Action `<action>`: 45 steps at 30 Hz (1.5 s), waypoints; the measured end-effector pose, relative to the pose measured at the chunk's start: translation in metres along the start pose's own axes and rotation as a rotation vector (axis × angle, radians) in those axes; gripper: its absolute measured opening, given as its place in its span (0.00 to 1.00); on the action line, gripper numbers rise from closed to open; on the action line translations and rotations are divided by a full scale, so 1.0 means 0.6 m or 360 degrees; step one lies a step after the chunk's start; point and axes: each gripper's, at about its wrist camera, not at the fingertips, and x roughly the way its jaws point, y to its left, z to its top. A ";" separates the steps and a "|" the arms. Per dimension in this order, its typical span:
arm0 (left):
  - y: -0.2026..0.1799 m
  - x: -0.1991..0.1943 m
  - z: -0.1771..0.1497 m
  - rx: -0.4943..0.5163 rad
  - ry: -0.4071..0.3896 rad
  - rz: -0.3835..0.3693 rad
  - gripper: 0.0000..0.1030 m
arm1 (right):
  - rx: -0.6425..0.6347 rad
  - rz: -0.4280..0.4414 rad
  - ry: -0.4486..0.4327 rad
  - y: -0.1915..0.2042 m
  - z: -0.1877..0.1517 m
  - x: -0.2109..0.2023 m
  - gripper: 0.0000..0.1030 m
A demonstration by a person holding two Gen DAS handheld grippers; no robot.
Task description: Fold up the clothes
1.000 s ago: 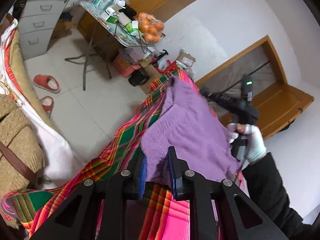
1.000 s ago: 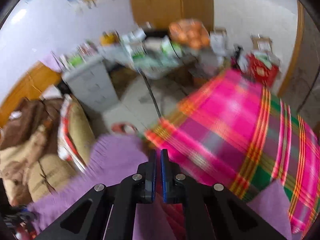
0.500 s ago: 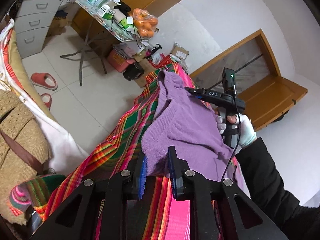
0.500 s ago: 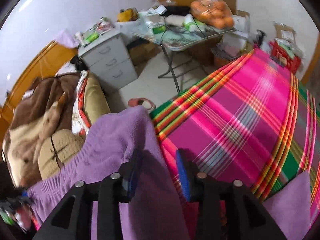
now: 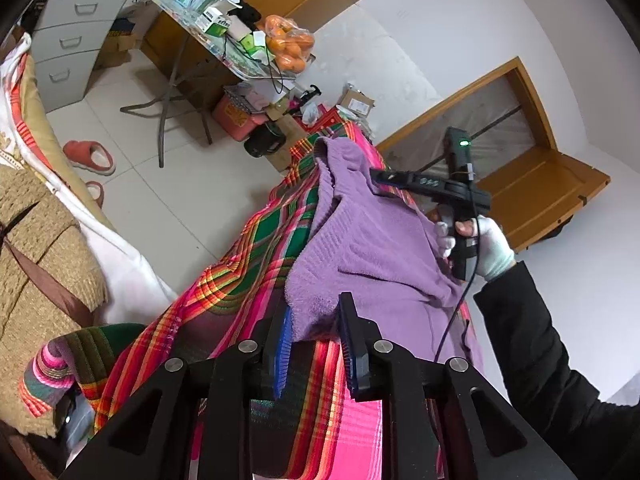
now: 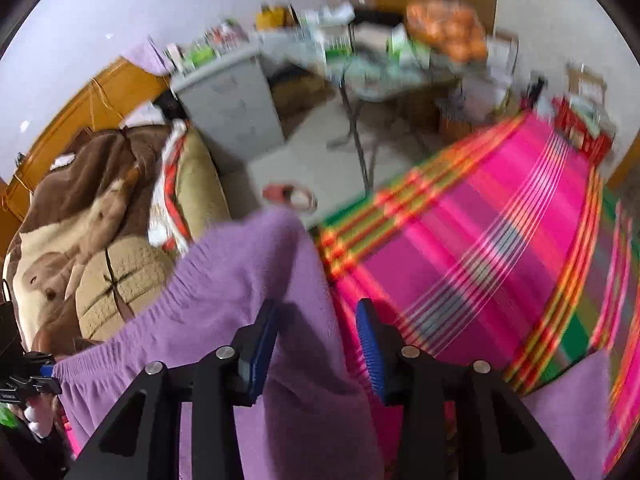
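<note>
Legible text: none. Green-and-white cardboard boxes [image 5: 208, 20] on the cluttered folding table [image 5: 224, 60] carry print too small to read. The red plastic crate [image 5: 236, 114] beneath bears yellow characters, indistinct. Markings on the black handheld claw body [image 5: 428, 184] are unreadable.

Table clutter [image 6: 384, 52]: blurred by motion, items unreadable.
Slipper [image 6: 290, 197]: smeared.
Garment [image 6: 304, 380]: cut off at 6 o'clock.
</note>
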 end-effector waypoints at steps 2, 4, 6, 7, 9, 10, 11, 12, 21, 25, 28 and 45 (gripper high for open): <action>-0.002 0.002 0.002 0.0011 -0.0007 0.0013 0.22 | 0.0036 -0.0041 -0.0032 -0.011 0.001 -0.010 0.06; -0.005 0.005 0.005 0.0023 -0.0014 0.0026 0.22 | 0.0072 -0.0082 -0.0065 -0.022 0.001 -0.020 0.04; -0.009 0.008 0.008 0.0036 -0.0025 0.0043 0.22 | 0.0109 -0.0123 -0.0097 -0.033 0.002 -0.030 0.04; -0.011 0.012 0.012 0.0044 -0.0033 0.0053 0.22 | 0.0127 -0.0143 -0.0113 -0.038 0.002 -0.035 0.04; -0.015 0.024 0.023 0.0056 -0.0040 0.0067 0.22 | 0.0163 -0.0184 -0.0146 -0.049 0.003 -0.045 0.04; -0.018 0.031 0.030 0.0061 -0.0040 0.0069 0.22 | 0.0181 -0.0205 -0.0162 -0.054 0.003 -0.050 0.04; -0.021 0.039 0.038 0.0063 -0.0036 0.0065 0.22 | 0.0199 -0.0225 -0.0178 -0.060 0.003 -0.055 0.04; -0.024 0.048 0.046 0.0077 -0.0034 0.0068 0.22 | 0.0216 -0.0246 -0.0187 -0.065 0.003 -0.059 0.04; -0.003 0.050 0.056 0.0006 0.0047 0.0072 0.26 | 0.0256 -0.0320 -0.0147 -0.069 -0.046 -0.080 0.07; -0.002 0.018 0.042 0.0003 -0.0020 0.0133 0.25 | 0.0258 -0.0284 -0.0291 -0.051 -0.098 -0.163 0.08; -0.007 -0.004 0.040 0.0002 -0.0117 0.0258 0.24 | 0.0332 -0.0181 -0.0373 -0.036 -0.189 -0.212 0.08; -0.099 0.070 -0.004 0.0189 0.0053 0.0302 0.24 | 0.0873 -0.0309 -0.0388 -0.010 -0.629 -0.366 0.15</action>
